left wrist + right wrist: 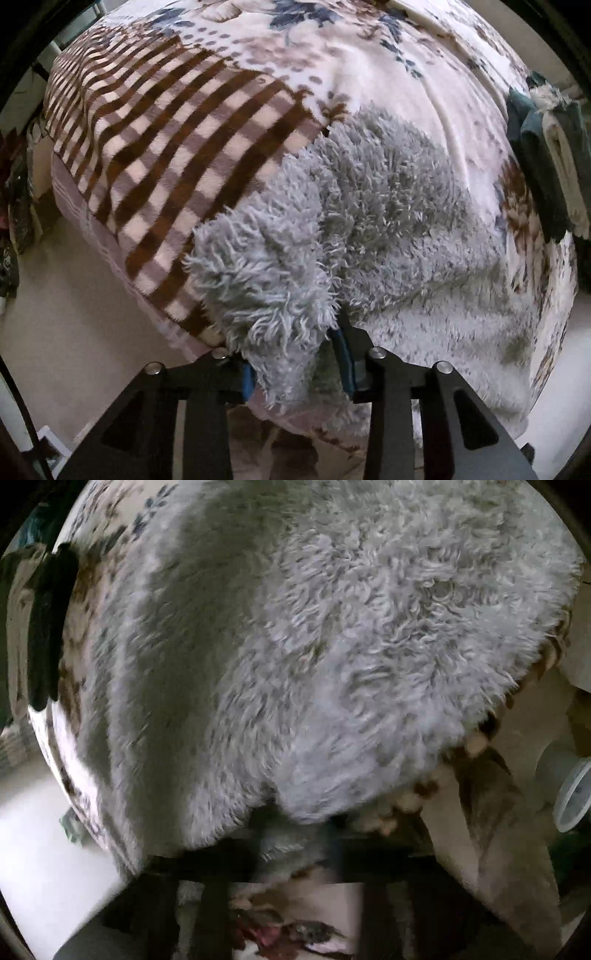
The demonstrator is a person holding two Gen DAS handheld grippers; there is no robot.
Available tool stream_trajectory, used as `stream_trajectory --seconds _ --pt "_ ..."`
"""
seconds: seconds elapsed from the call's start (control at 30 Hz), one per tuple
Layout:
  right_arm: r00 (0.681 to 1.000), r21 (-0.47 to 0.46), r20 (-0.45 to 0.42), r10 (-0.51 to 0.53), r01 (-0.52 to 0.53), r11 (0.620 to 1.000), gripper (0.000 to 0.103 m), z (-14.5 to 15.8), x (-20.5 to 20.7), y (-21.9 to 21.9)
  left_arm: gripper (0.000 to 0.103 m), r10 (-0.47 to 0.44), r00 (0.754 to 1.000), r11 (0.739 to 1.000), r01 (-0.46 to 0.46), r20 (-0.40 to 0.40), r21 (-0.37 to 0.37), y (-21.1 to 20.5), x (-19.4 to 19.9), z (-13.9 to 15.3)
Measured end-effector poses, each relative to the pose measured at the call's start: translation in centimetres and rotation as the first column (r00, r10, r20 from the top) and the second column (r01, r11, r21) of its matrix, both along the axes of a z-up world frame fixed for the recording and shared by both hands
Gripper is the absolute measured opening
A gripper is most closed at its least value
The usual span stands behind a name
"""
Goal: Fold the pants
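Fluffy grey pants [369,206] lie on a bed blanket [166,147] with brown checks and flowers. In the left wrist view my left gripper [297,373] points steeply down at the pants' near edge. A thick tuft of the grey pile is pinched between its blue pads [345,365]. The right wrist view is blurred, and the pants [332,646] fill most of it. My right gripper [291,860] is a dark smear at the bottom. It is shut, with a fold of the grey pile caught between its fingers.
Folded dark teal and white clothes [535,155] sit at the blanket's right edge and show as a dark shape [48,627] in the right wrist view. Pale floor [74,332] lies beyond the bed edge. A clear plastic tub [572,794] stands at the far right.
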State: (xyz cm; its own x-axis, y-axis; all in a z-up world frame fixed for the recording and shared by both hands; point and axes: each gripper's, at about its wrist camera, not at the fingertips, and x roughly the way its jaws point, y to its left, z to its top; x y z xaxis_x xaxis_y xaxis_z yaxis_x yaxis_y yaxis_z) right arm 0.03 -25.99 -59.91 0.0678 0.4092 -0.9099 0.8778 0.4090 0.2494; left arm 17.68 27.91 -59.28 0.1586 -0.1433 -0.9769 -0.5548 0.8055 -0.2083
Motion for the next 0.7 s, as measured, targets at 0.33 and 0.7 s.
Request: stream_trajectory --seconds 0.33,0.7 --pt "0.954 -0.092 -0.109 0.278 -0.288 0.953 0.011 0.9 -0.8 0.6 0.018 -0.073 0.996 0.992 0.078 -0.051 0.103 0.2 -1.8 -0.3" --pt "0.857 -0.049 0.053 0.512 -0.51 0.859 0.067 8.3 11.6 4.5 0.091 -0.038 0.998 0.988 0.045 -0.047 0.149 -0.3 -5.6 7.4"
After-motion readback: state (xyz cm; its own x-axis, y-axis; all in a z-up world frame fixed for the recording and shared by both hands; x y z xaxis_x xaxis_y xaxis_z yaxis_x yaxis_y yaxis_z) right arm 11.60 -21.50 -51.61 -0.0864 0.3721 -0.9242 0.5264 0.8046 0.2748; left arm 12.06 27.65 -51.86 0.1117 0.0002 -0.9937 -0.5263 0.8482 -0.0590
